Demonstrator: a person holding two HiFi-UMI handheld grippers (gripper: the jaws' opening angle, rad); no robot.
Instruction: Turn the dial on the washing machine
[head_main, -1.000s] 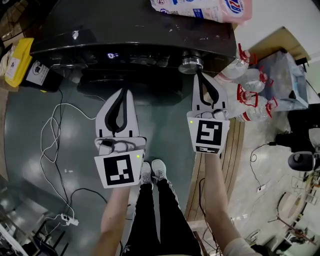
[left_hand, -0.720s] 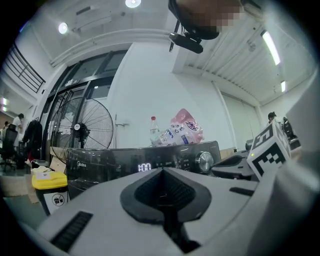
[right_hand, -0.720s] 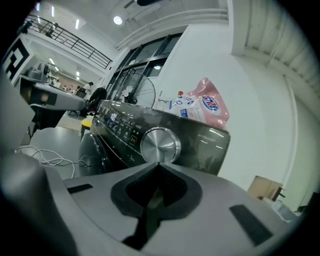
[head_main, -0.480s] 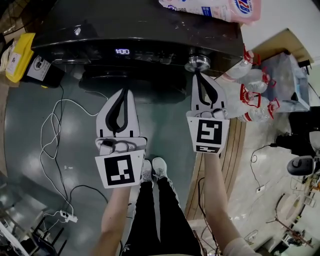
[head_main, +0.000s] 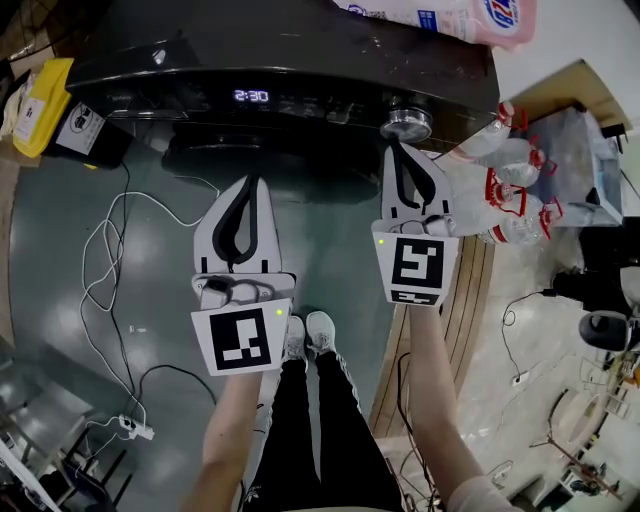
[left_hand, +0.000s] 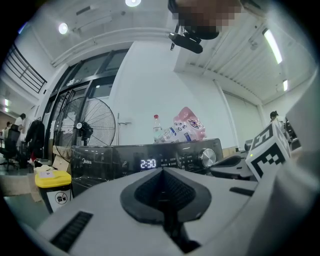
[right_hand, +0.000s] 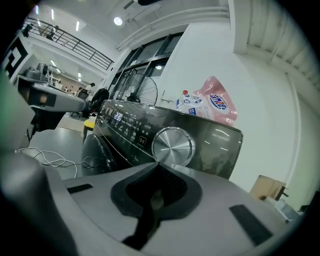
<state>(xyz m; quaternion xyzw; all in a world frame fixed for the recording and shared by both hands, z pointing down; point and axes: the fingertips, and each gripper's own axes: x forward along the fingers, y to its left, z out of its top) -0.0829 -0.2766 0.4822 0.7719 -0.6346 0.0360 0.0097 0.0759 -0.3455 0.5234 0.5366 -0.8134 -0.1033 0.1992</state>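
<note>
Right gripper, jaws together, sits at 6 o'clock of the round brushed-metal dial on the black washing machine, apparently lining up; left gripper, jaws likewise together, hangs clear.

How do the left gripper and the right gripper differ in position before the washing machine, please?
The right gripper has its tip just short of the dial, whereas the left gripper faces the display, well away from that dial. The right gripper also reaches closer to the washing machine than the left gripper does. Both are shut with nothing between their jaws.
</note>
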